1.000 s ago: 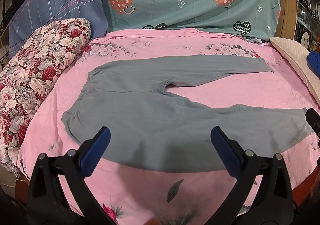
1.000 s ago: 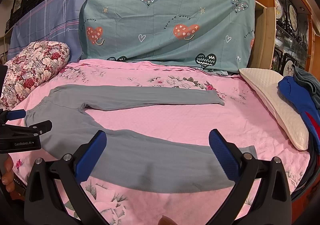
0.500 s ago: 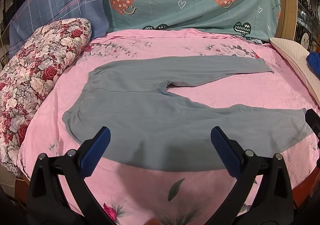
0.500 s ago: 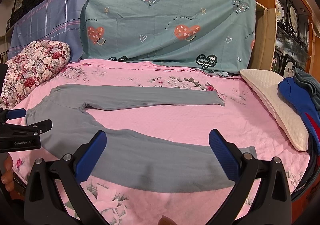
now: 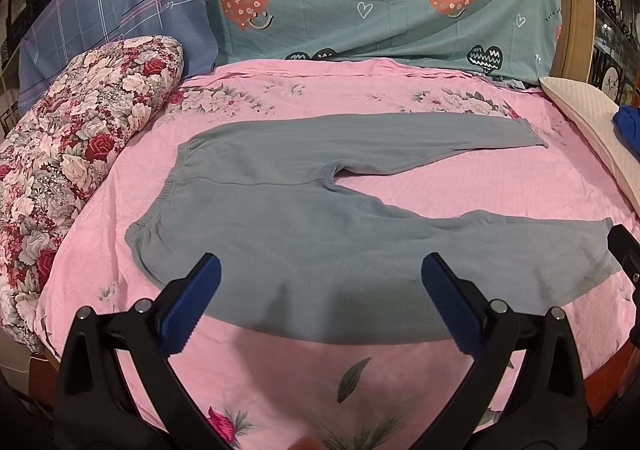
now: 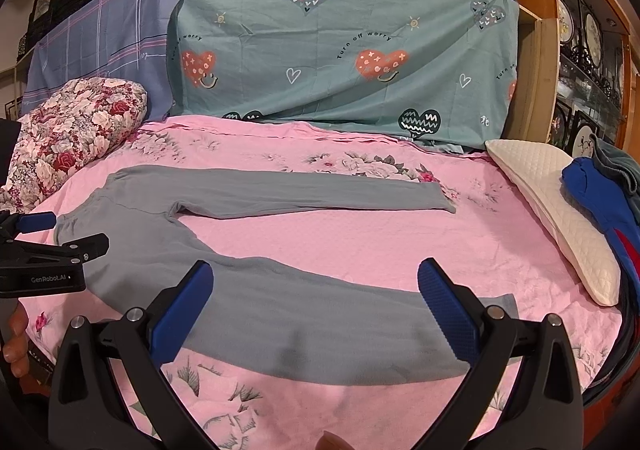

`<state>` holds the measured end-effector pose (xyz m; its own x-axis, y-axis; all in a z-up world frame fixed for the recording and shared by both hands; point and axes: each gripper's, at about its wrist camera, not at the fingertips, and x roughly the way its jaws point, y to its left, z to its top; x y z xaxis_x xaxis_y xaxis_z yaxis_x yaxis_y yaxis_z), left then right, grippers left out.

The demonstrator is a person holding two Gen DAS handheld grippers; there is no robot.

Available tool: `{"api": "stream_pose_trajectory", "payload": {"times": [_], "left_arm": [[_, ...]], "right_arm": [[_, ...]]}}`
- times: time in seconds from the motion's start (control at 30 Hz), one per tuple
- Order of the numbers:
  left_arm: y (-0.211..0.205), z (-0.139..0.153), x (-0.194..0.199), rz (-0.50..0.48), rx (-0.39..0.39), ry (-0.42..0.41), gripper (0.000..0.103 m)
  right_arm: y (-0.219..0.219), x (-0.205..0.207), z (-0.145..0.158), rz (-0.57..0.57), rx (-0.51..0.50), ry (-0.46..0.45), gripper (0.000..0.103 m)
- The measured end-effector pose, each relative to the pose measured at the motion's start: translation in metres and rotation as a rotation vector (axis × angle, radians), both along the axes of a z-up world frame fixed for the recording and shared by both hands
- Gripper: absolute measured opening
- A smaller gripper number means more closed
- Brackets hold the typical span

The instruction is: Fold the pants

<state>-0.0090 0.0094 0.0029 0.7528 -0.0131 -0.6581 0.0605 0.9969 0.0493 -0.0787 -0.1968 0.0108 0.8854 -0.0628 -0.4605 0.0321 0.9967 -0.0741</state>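
Pants flat on bed, legs splayed. My left tongs wide, over near edge by waist; right tongs wide, over near leg.

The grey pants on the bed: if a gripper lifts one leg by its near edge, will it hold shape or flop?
The grey pants lie flat and thin on the pink bedspread, so the leg will probably droop. They look light and soft-surfaced, unlikely to slip from the ribbed blue pads.
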Motion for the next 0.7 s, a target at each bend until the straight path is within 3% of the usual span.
{"api": "stream_pose_trajectory", "payload": {"times": [0.2,0.33,0.43,0.53,0.63,0.7], "left_arm": [[0.003,0.000,0.000,0.001,-0.005,0.004,0.101],[0.018,0.011,0.010,0.002,0.044,-0.017,0.101],[0.057,0.031,0.030,0.060,0.038,-0.031,0.101],[0.109,0.050,0.063,0.165,0.022,-0.026,0.101],[0.151,0.054,0.102,0.225,0.012,0.023,0.101],[0.170,0.050,0.126,0.243,0.015,0.053,0.101]], "right_arm": [[0.001,0.002,0.000,0.014,0.006,0.006,0.102],[0.002,0.004,0.007,0.060,-0.015,-0.002,0.102],[-0.002,0.010,0.022,0.116,-0.036,-0.021,0.102],[-0.015,0.030,0.043,0.161,0.005,-0.005,0.102],[-0.026,0.058,0.062,0.199,0.085,0.021,0.102],[-0.027,0.084,0.070,0.224,0.085,0.049,0.102]]}}
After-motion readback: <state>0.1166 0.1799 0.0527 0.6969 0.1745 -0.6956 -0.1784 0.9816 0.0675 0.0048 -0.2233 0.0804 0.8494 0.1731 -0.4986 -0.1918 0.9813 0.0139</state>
